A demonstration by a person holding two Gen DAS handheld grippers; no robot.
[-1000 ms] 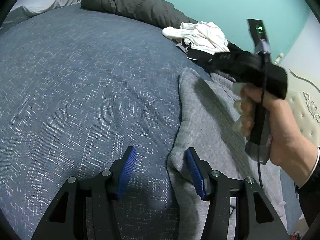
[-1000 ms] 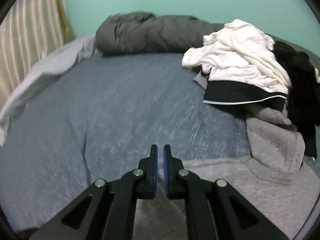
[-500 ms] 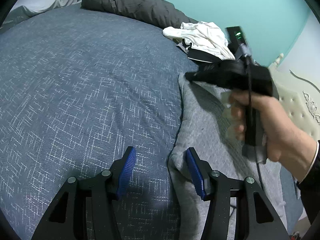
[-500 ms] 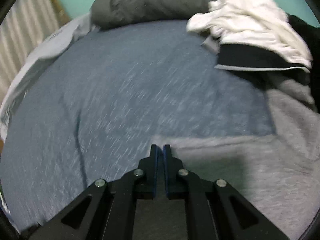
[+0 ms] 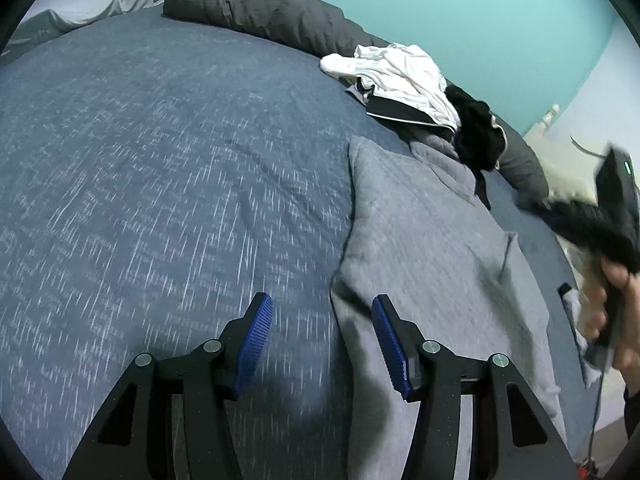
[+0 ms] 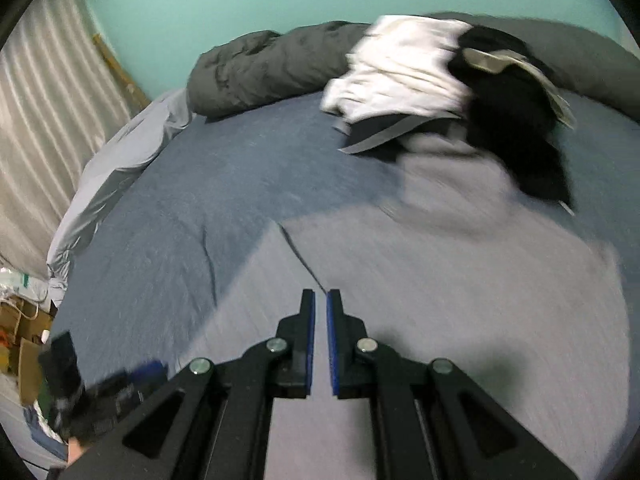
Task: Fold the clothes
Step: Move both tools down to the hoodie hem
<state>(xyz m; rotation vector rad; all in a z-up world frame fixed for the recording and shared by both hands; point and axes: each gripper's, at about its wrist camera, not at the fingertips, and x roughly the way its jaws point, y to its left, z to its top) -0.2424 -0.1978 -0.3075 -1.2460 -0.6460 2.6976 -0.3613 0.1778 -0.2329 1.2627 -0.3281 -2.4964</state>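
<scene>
A grey sweatshirt (image 5: 420, 240) lies spread flat on the blue bed cover (image 5: 160, 160). My left gripper (image 5: 322, 300) is open low over its left edge; the right blue pad (image 5: 390, 344) is above the cloth and the left pad above bare cover. At the far right of the left wrist view, a hand (image 5: 616, 304) holds the right gripper's black body (image 5: 600, 220), blurred. In the right wrist view my right gripper (image 6: 321, 293) hovers over the sweatshirt (image 6: 440, 280), fingers shut with only a slit and nothing between them.
A heap of clothes lies past the sweatshirt: a white garment (image 5: 400, 72) and a black one (image 5: 476, 136). A rolled dark grey duvet (image 5: 260, 12) lines the teal wall. A curtain (image 6: 40, 120) hangs left of the bed. A cream headboard (image 5: 568, 160) is right.
The right gripper has pulled away from the sweatshirt's far left corner, back to the right, and sits higher over the cloth. The left gripper stays open at the same edge.
</scene>
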